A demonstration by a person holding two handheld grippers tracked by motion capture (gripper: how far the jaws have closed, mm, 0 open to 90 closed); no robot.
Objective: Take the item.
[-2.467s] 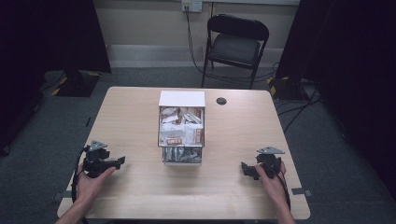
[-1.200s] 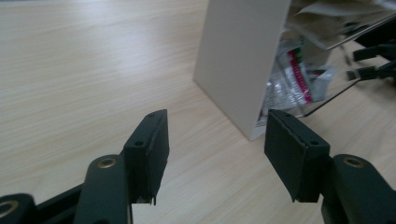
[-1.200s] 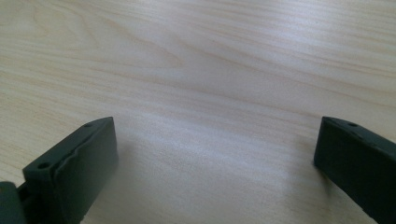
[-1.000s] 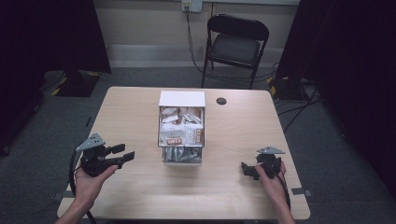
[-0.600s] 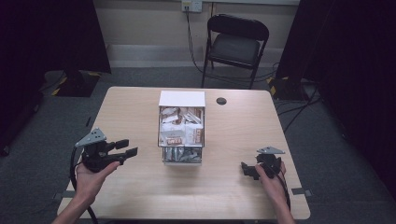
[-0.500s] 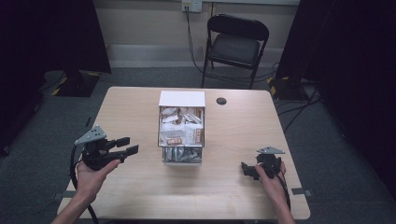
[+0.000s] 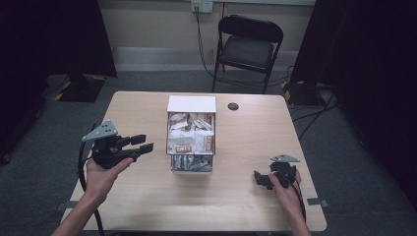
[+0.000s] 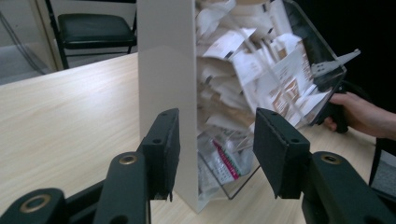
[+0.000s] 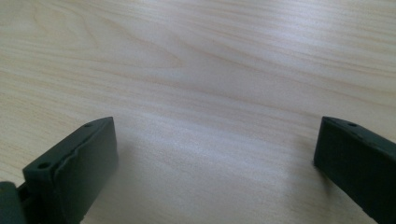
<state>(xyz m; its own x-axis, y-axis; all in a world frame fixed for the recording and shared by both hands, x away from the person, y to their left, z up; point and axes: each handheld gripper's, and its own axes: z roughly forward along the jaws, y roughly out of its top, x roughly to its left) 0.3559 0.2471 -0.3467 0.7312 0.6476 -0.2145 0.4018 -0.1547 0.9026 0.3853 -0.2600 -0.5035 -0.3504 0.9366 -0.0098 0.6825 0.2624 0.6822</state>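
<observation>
A box [image 7: 192, 104] with a white top and clear front stands mid-table, stuffed with paper packets [image 7: 189, 135]. My left gripper [image 7: 145, 142] is held above the table to the left of the box and points at it. Its jaws have just been closing, but they stand apart with nothing between them. In the left gripper view the box's white side wall [image 8: 163, 70] and its packets [image 8: 261, 74] lie beyond the left gripper [image 8: 212, 130]. My right gripper [image 7: 259, 179] rests low at the table's right front. The right gripper [image 9: 215, 140] is wide open over bare wood.
The light wooden table [image 7: 246, 211] has a small black round disc [image 7: 233, 106] behind the box on the right. A black folding chair [image 7: 248, 46] stands past the far edge. Cables run over the grey carpet on the right.
My left gripper has lifted off the table and moved up and a little toward the box, with its jaws drawing closer together. The right gripper has stayed where it was.
</observation>
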